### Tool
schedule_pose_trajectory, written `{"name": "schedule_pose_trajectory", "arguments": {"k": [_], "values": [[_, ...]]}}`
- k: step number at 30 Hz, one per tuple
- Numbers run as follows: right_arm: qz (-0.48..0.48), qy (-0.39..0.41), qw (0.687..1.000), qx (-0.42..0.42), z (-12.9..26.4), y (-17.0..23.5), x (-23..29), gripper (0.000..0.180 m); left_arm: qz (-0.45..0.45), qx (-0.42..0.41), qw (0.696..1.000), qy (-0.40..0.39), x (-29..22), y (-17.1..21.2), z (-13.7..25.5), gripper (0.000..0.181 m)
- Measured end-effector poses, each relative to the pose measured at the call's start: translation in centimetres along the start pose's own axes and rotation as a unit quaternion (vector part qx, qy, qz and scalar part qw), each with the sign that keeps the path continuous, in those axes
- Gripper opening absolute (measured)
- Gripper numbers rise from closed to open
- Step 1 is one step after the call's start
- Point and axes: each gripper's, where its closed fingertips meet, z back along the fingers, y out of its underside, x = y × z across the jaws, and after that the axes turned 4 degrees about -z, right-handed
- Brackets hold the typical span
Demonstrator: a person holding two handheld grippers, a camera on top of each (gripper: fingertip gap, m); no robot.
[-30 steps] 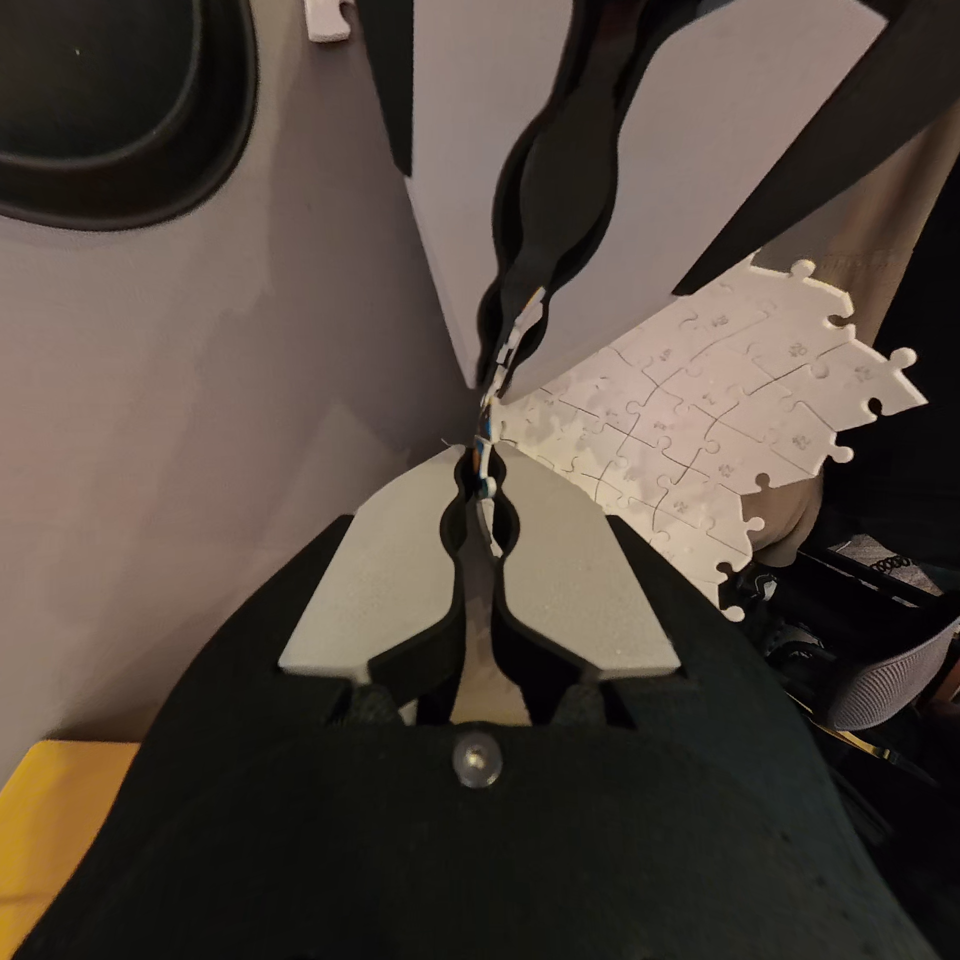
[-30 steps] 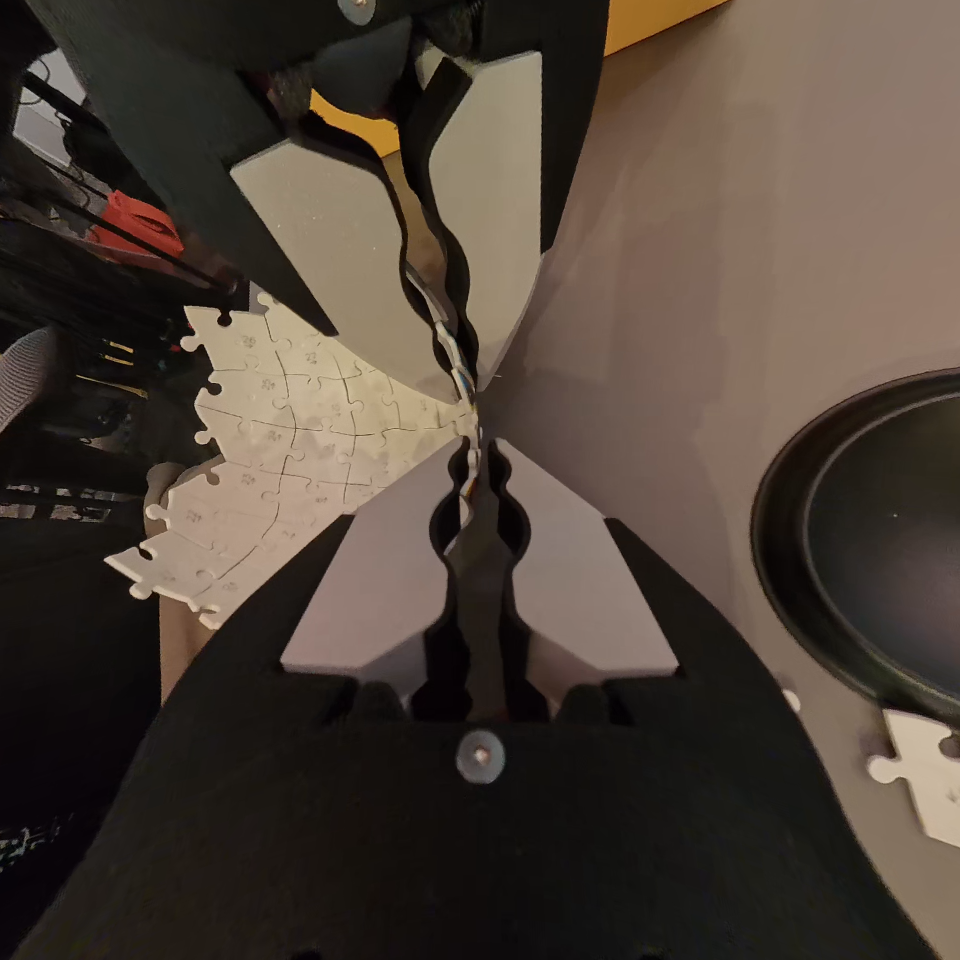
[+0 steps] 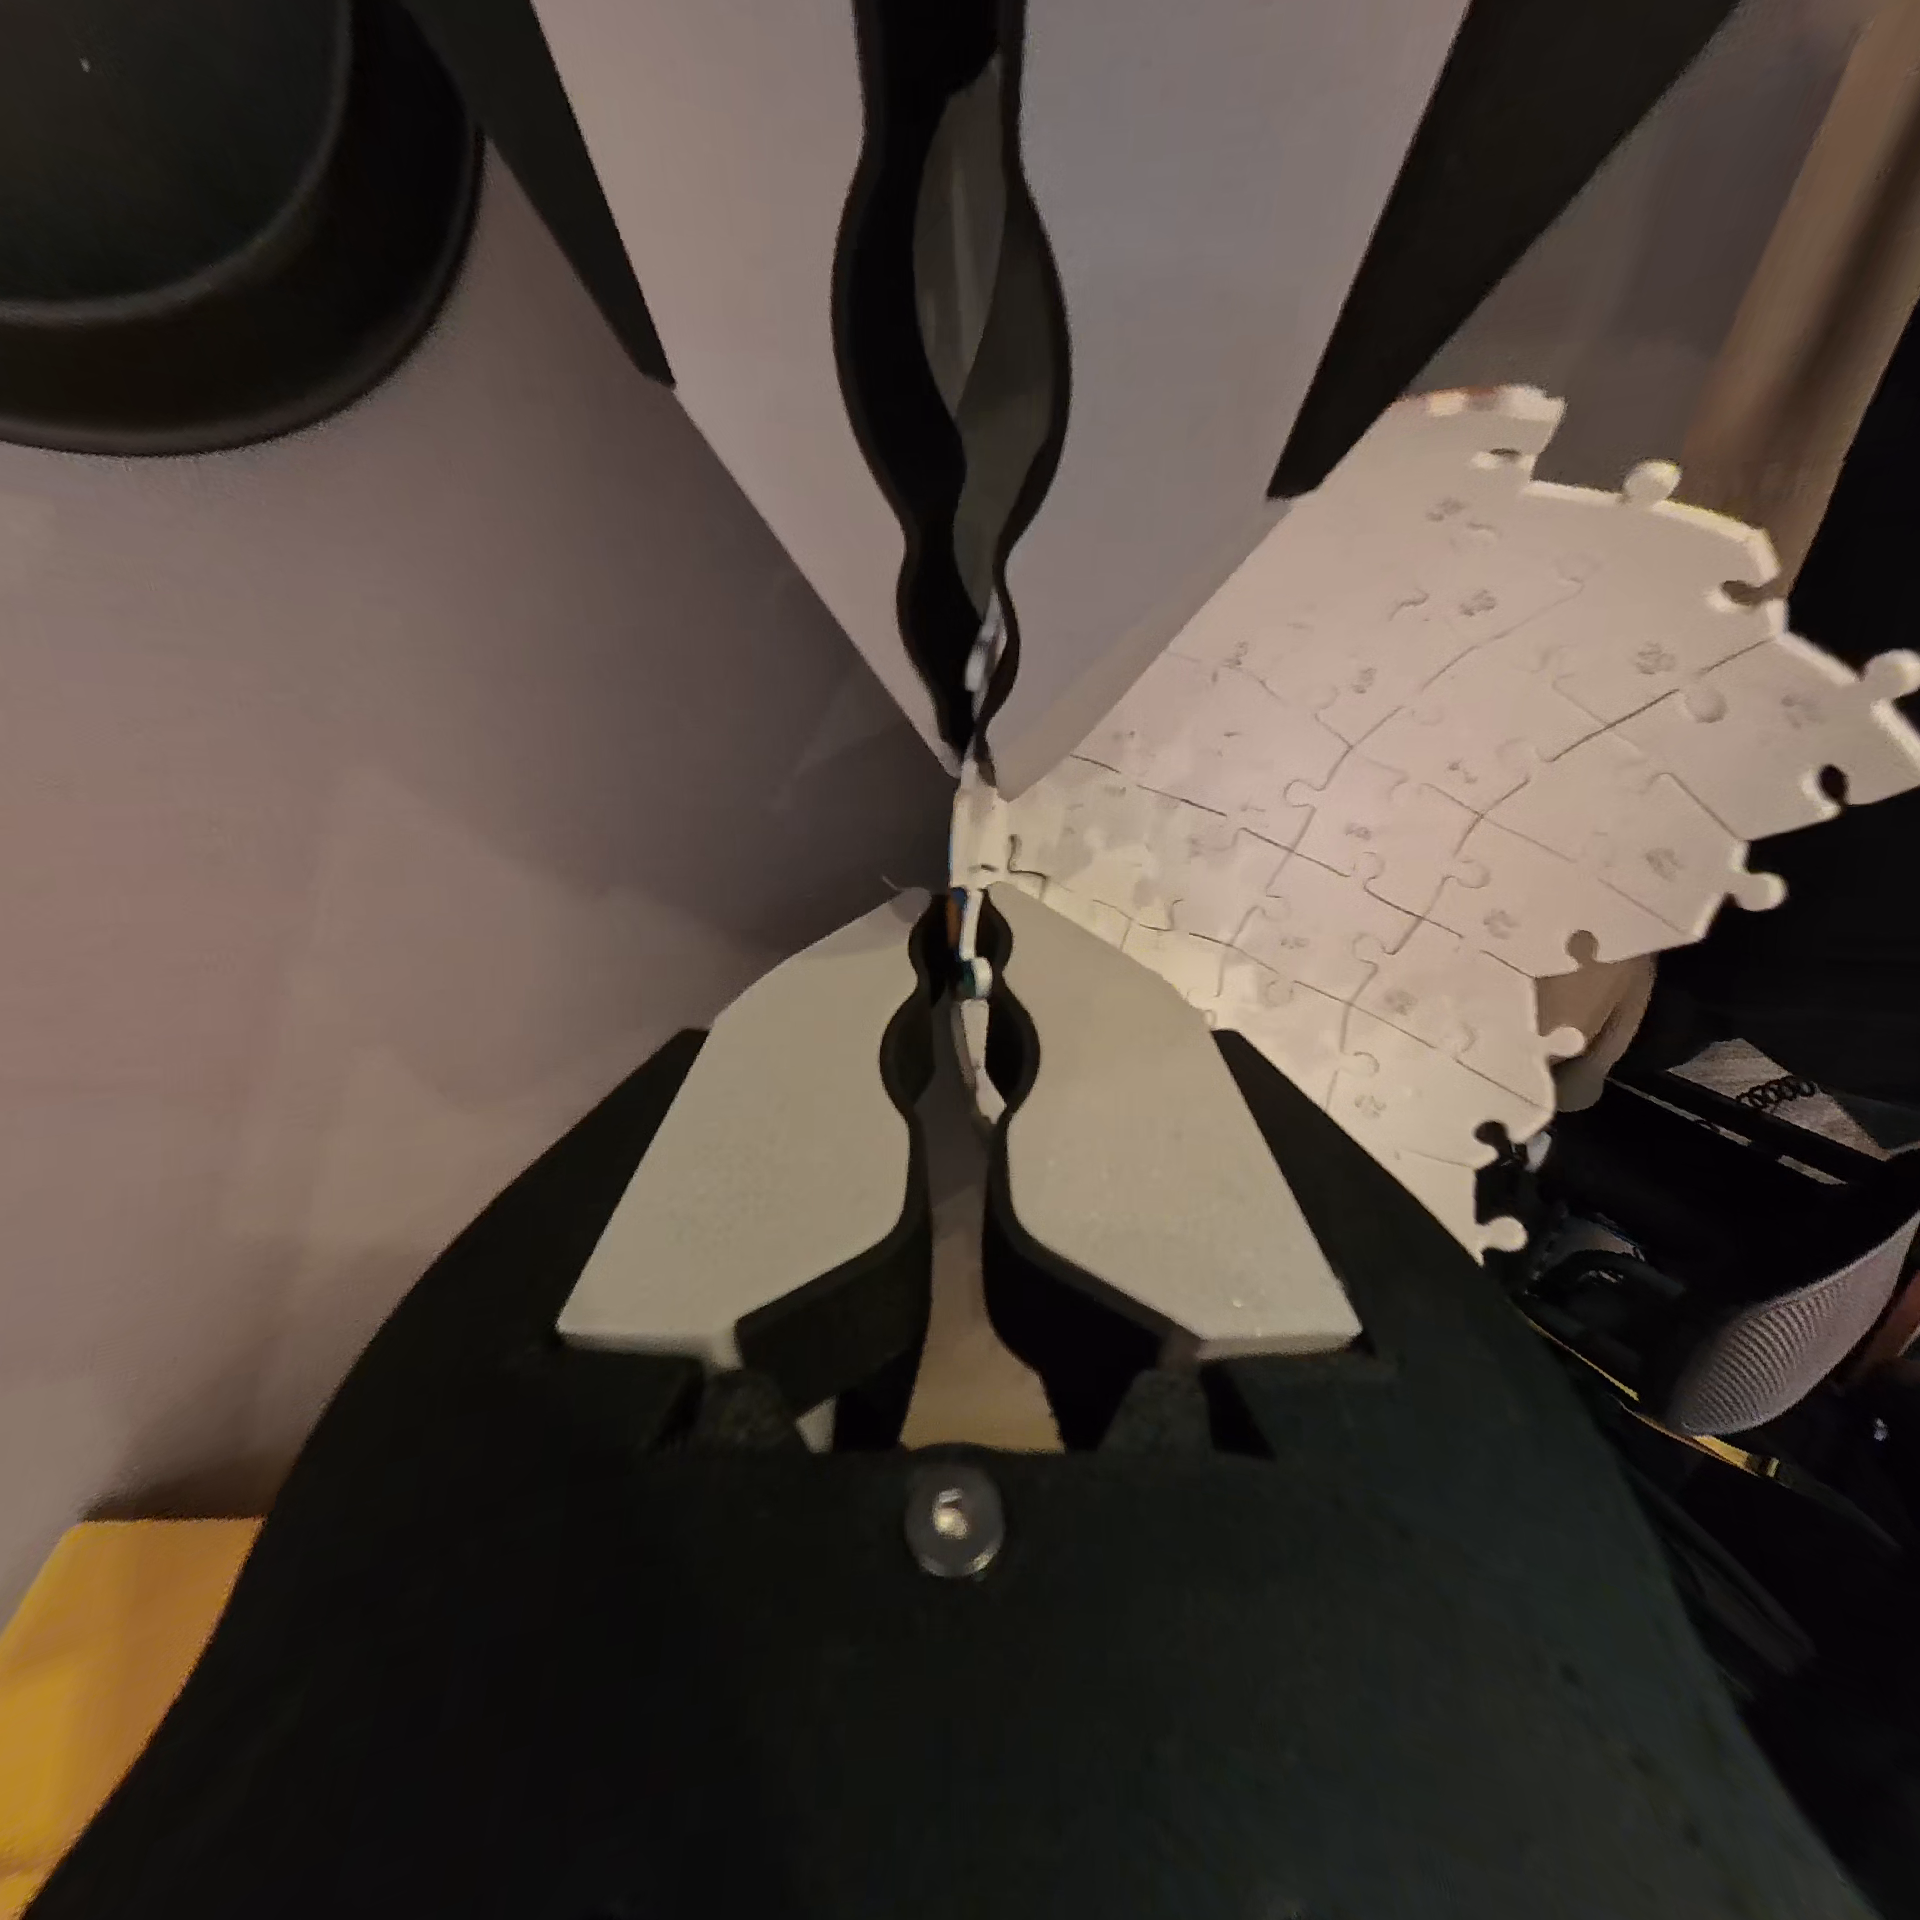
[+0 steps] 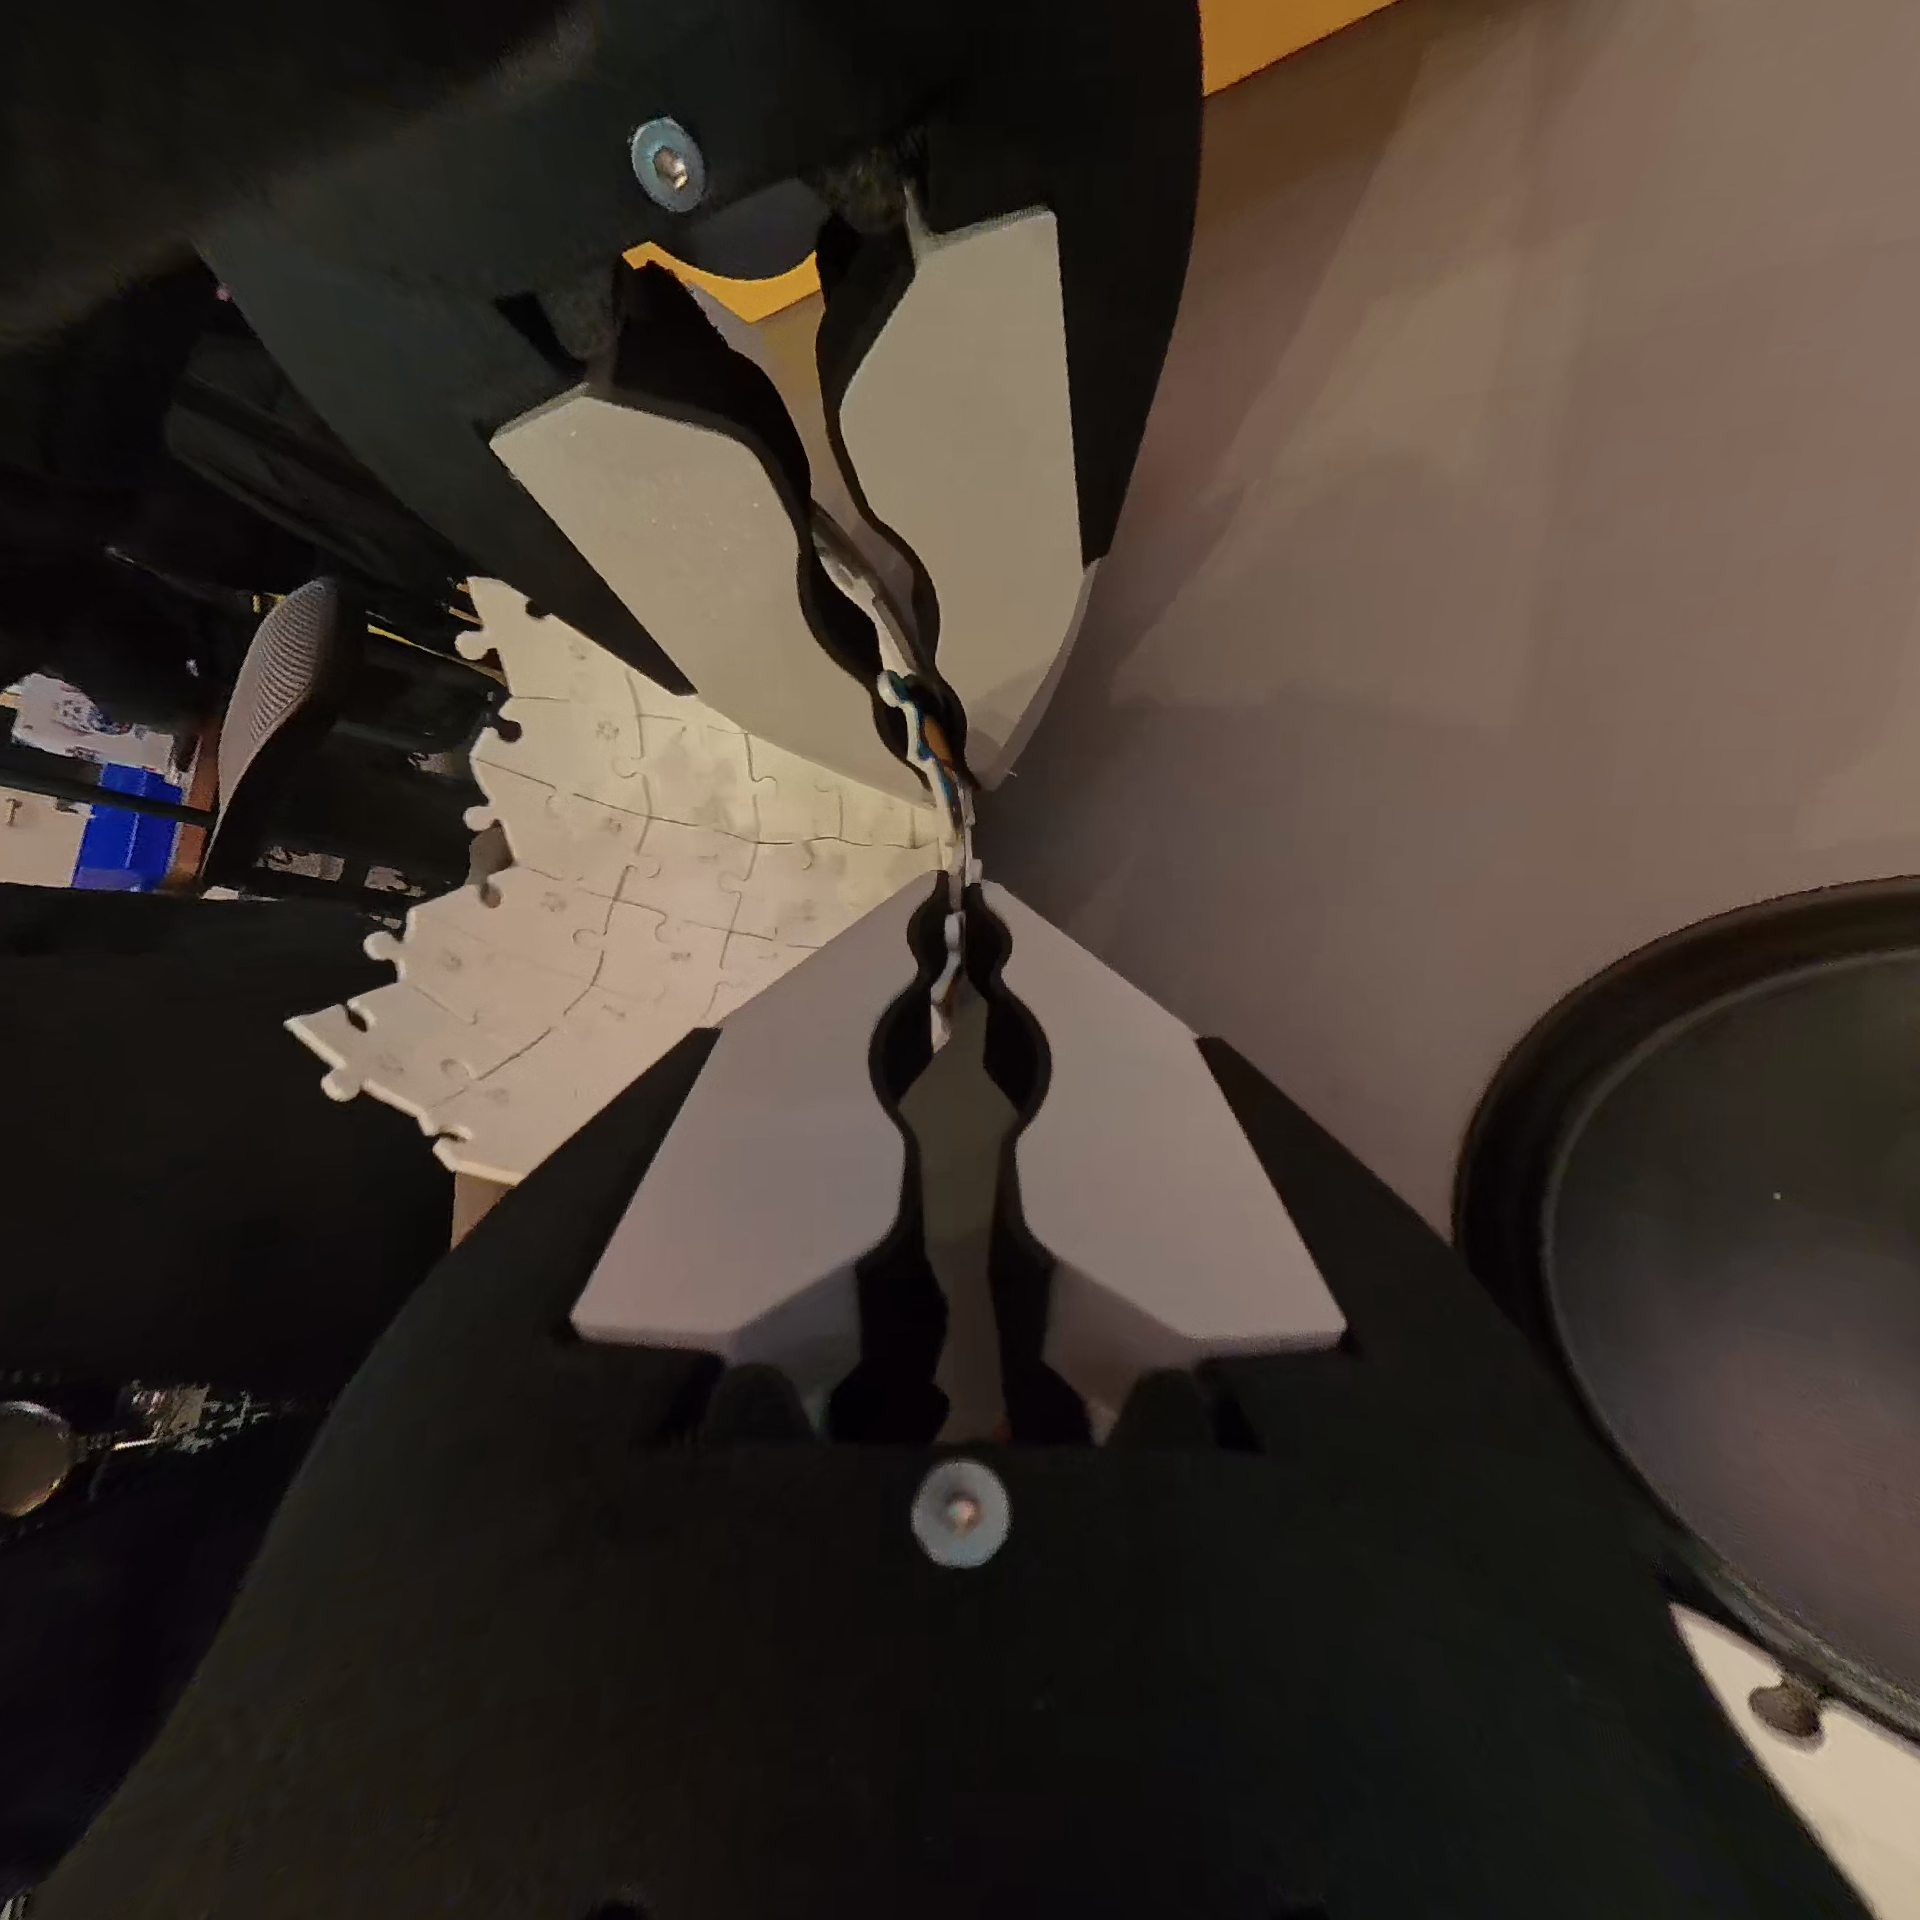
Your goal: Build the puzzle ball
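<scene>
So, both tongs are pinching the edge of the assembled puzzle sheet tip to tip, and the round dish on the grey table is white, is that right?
Not quite: the round dish is black, not white, as the right wrist view shows. The rest stands: the left tongs and right tongs pinch the edge of the assembled puzzle sheet tip to tip, above the grey table.
</scene>
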Motion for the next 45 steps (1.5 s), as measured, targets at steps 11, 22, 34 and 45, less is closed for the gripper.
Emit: {"name": "schedule_pose_trajectory", "arguments": {"k": [11, 22, 34, 45], "values": [[-0.004, 0.021, 0.999, -0.038, -0.4, -0.2, -0.5, 0.000, 0.011, -0.002, 1.000, -0.001, 0.5, 0.2, -0.2, 0.005], [-0.012, 0.036, 0.998, -0.048, -0.4, -0.1, -1.1, 0.001, 0.021, -0.021, 0.999, -0.035, 1.3, -0.1, 0.4, 0.020], [-0.005, 0.060, 0.997, -0.057, -0.2, -0.2, -1.6, 0.003, 0.007, -0.008, 0.990, -0.141, 3.1, -0.5, 0.3, 0.038], [0.010, 0.076, 0.996, -0.047, -0.2, 0.2, -1.8, 0.007, 0.009, -0.016, 0.988, -0.154, 3.4, -0.7, 0.0, 0.049]]}}
